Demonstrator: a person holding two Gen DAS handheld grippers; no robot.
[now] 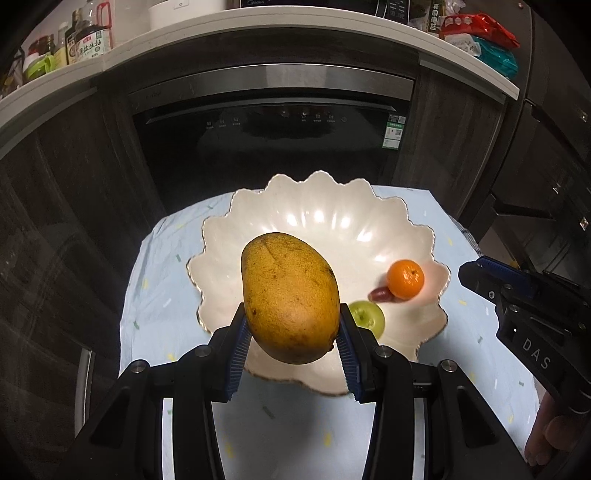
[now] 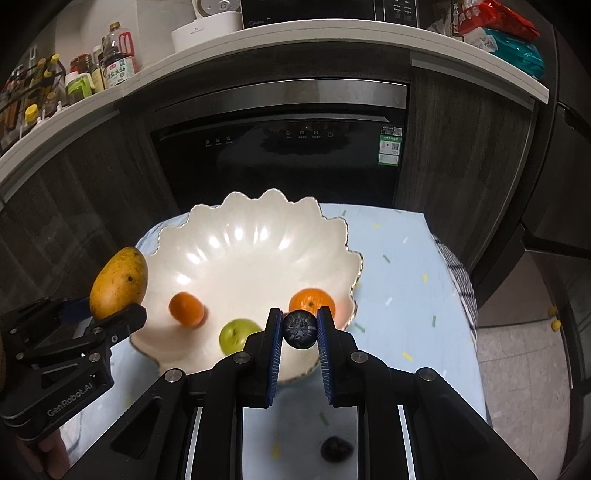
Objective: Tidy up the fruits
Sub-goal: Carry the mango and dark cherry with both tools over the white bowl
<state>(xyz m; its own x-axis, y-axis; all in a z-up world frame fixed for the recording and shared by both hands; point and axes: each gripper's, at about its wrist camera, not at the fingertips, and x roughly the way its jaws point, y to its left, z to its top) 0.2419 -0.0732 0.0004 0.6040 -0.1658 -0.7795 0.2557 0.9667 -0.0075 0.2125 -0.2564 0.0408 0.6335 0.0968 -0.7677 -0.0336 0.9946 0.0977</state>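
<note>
A large yellow mango [image 1: 290, 299] is clamped between the pads of my left gripper [image 1: 293, 314] and hangs over the near rim of a white scalloped bowl [image 1: 332, 221]. An orange [image 1: 405, 278], a small red fruit [image 1: 380, 294] and a green apple [image 1: 369, 317] lie in the bowl. My right gripper [image 2: 300, 332] is shut on a dark wrinkled round fruit [image 2: 300, 328], above the near edge of the bowl [image 2: 258, 210]. The right wrist view shows two oranges [image 2: 186, 308] [image 2: 312, 301], the apple [image 2: 238, 336] and the mango [image 2: 119, 282] at the left.
The bowl stands on a table under a light blue cloth [image 1: 166, 280]. Another dark fruit [image 2: 336, 448] lies on the cloth close below my right gripper. Behind the table is a black appliance door [image 1: 273, 147] beneath a white counter [image 1: 258, 22] holding bottles and snack packs.
</note>
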